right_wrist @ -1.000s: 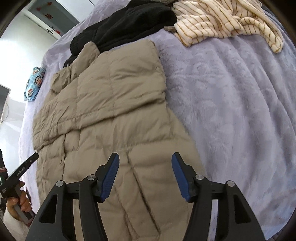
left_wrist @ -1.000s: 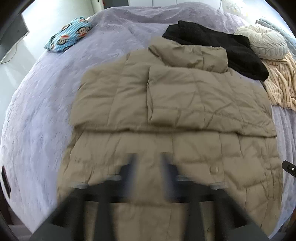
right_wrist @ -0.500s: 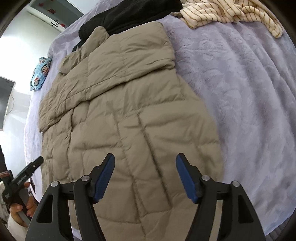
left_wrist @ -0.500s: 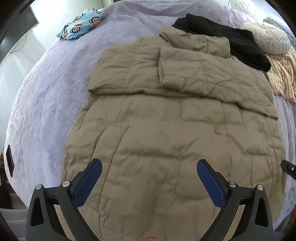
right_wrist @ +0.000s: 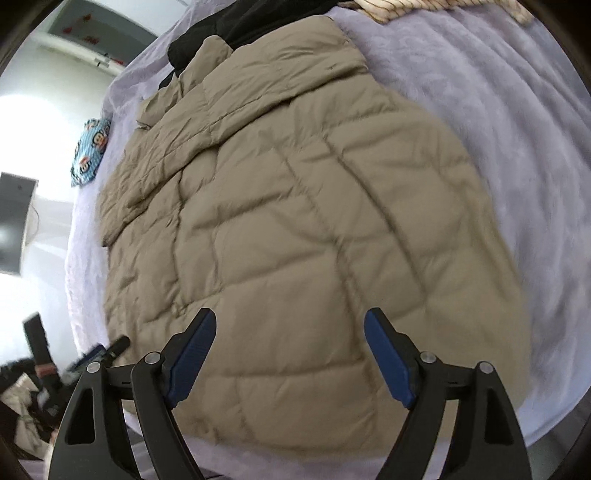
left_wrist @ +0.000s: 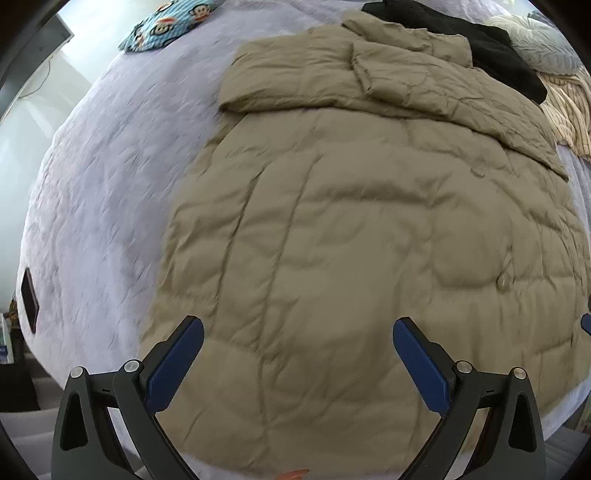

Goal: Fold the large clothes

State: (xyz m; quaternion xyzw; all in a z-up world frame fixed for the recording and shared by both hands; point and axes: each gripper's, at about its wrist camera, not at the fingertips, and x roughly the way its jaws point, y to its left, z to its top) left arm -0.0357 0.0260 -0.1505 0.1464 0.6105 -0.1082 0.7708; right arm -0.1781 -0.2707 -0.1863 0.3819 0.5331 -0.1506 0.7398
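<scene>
- Khaki quilted coat [left_wrist: 369, 236] lies flat on the lavender bed [left_wrist: 103, 177], upper part folded over itself at the far end.
- Left tongs [left_wrist: 298, 363] hang above the coat's near hem, spread wide, nothing between the pads.
- Right tongs [right_wrist: 290, 356] hover over the hem, jaws opening, empty.
- Black garment [left_wrist: 480, 40] touches the collar end; striped garment [left_wrist: 565, 107] beside it.
- Cartoon-print pillow [left_wrist: 166, 22] lies well apart.

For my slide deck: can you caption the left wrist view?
Open left gripper above the near hem of a tan puffer coat, sleeves folded across, on a lavender bedspread.
</scene>
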